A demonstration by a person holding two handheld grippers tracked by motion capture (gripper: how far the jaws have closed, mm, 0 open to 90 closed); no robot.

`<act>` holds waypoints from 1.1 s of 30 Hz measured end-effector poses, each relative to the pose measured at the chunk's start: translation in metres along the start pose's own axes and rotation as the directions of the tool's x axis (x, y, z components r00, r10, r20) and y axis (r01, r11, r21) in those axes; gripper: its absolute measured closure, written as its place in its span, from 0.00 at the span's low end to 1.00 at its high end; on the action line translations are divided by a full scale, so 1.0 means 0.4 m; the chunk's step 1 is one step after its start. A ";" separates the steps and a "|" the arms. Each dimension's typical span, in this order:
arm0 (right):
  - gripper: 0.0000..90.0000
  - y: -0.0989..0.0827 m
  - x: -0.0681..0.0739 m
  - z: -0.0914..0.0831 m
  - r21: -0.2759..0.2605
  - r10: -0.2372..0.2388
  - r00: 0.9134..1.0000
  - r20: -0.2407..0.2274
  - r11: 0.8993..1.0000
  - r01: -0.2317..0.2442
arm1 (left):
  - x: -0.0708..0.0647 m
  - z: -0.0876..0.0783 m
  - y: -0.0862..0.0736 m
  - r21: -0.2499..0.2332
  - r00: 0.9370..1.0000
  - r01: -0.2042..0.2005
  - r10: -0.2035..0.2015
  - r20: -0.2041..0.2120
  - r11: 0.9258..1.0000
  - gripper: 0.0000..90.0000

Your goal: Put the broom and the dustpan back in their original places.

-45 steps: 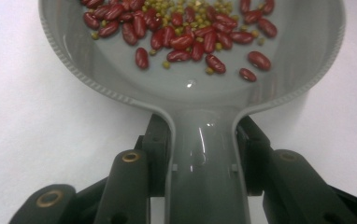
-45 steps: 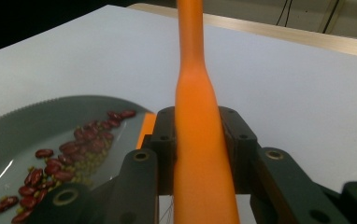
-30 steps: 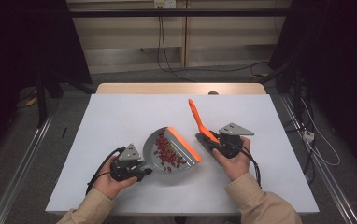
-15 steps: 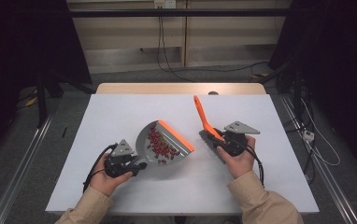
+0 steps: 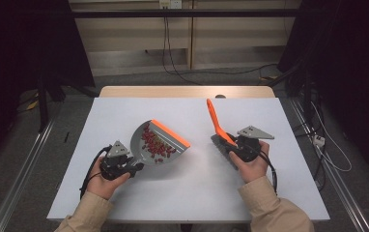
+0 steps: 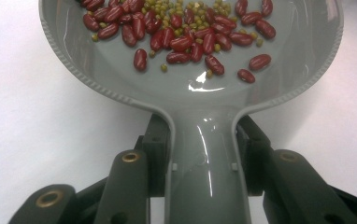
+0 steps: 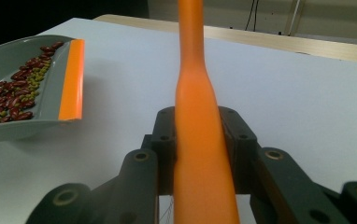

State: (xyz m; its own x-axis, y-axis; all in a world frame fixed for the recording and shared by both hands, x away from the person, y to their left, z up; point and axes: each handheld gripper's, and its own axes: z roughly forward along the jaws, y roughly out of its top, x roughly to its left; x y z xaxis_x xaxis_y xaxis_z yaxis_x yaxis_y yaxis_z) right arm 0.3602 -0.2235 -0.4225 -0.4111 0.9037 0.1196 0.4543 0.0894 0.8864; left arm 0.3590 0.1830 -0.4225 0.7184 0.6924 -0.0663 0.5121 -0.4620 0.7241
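Left gripper point(image 5: 130, 166) clamps the bean-filled dustpan point(image 5: 159, 145) handle; right gripper point(image 5: 231, 145) clamps the orange brush point(image 5: 215, 121) beside it

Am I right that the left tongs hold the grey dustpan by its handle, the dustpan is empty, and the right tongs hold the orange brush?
Not quite: the dustpan is not empty. The left gripper view shows red beans and small green beans lying in it. The rest stands: the left tongs hold it by its handle, and the right tongs hold the orange brush.
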 end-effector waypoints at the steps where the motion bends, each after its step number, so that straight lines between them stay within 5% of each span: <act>1: 0.79 0.000 -0.001 0.000 0.000 0.001 1.000 0.002 1.000 -0.001 | 0.003 -0.002 0.000 0.000 1.000 0.003 -0.003 -0.007 1.000 0.71; 19: 0.79 -0.001 -0.015 -0.007 -0.009 0.007 1.000 0.013 1.000 -0.007 | 0.051 0.001 -0.010 -0.001 0.991 0.087 -0.087 -0.105 0.996 0.71; 33: 0.79 -0.005 -0.033 -0.018 -0.011 0.020 0.999 0.028 1.000 -0.020 | 0.079 0.005 -0.019 0.006 0.971 0.160 -0.157 -0.181 0.987 0.71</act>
State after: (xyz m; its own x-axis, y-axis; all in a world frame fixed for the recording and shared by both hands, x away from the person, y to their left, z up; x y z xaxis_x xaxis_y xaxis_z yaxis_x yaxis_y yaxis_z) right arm 0.3591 -0.2385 -0.4227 -0.3795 0.9167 0.1248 0.4537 0.0668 0.8887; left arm 0.3786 0.2074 -0.4315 0.5322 0.8449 -0.0537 0.6236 -0.3484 0.6998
